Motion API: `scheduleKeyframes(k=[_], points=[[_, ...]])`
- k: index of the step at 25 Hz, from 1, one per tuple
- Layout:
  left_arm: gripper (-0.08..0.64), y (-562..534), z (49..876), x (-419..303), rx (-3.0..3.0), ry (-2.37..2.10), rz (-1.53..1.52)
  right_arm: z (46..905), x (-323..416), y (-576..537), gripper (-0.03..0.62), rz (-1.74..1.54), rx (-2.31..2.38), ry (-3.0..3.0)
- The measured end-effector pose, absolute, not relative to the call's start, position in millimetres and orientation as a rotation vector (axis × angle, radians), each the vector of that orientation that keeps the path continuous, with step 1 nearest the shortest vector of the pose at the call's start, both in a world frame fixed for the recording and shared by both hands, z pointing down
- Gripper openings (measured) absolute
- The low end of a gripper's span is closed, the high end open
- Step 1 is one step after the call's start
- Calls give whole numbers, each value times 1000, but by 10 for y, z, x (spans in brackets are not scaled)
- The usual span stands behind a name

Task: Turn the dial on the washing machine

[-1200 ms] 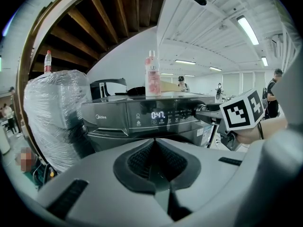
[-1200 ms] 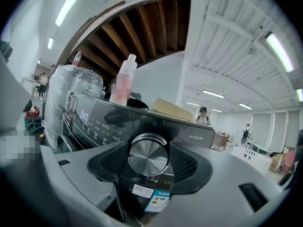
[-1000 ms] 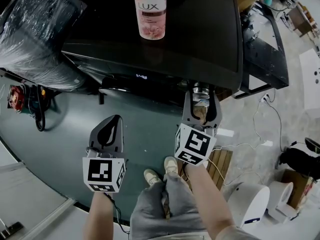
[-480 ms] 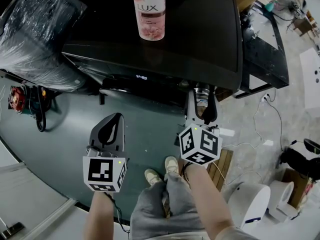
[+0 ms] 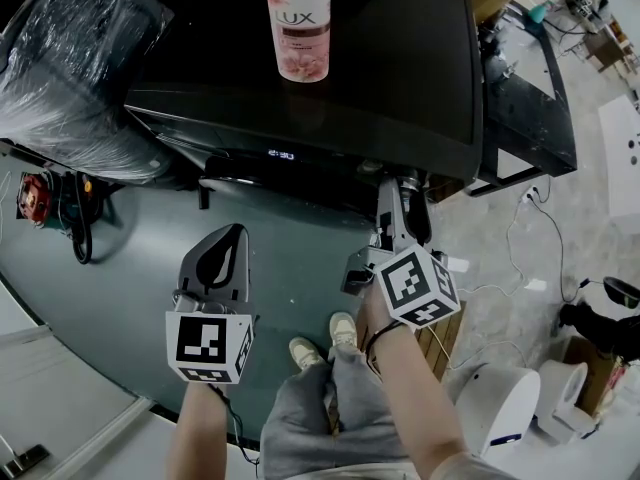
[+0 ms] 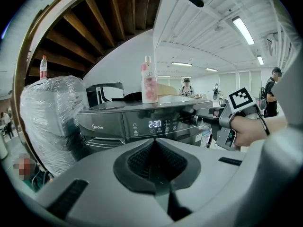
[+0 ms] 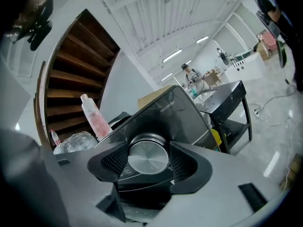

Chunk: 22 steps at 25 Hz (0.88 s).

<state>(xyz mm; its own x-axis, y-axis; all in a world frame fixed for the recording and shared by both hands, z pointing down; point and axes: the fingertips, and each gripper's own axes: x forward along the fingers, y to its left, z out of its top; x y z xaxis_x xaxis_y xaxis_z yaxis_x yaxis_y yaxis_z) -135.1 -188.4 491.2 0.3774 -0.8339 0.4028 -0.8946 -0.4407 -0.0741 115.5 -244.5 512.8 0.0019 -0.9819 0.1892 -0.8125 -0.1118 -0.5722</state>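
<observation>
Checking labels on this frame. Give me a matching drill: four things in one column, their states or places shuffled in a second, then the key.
Things:
1. left gripper
2. right gripper
3. pink bottle
4. display

States or places:
A. stands upright on top of the washing machine
B. jaws closed on the dial
C. lit, reads 2:30
D. jaws together, nothing held, back from the machine

Pairs: 1-D, 2-B, 3-A, 4-C
</observation>
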Motion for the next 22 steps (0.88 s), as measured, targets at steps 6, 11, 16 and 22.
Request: scheduleKeyframes(k=[6,11,16,22], points=[[20,-1881,4876,-1285,2469,-1513,525,5224,1193,-2432,298,-1057,-1698,1617],[20,-1890,4849,-1265,2477,-1518,533,5233,1197,-2435,298,-1084,-1649,1613],[20,-1889,4805,-1283,2471,-1529,531,5232,1196,-2435,299,-1089,-1650,1643],[20,-1832,4630,-1276,2503,-1518,530,5245,1183,-2346,316,-1092,-1694,1763]])
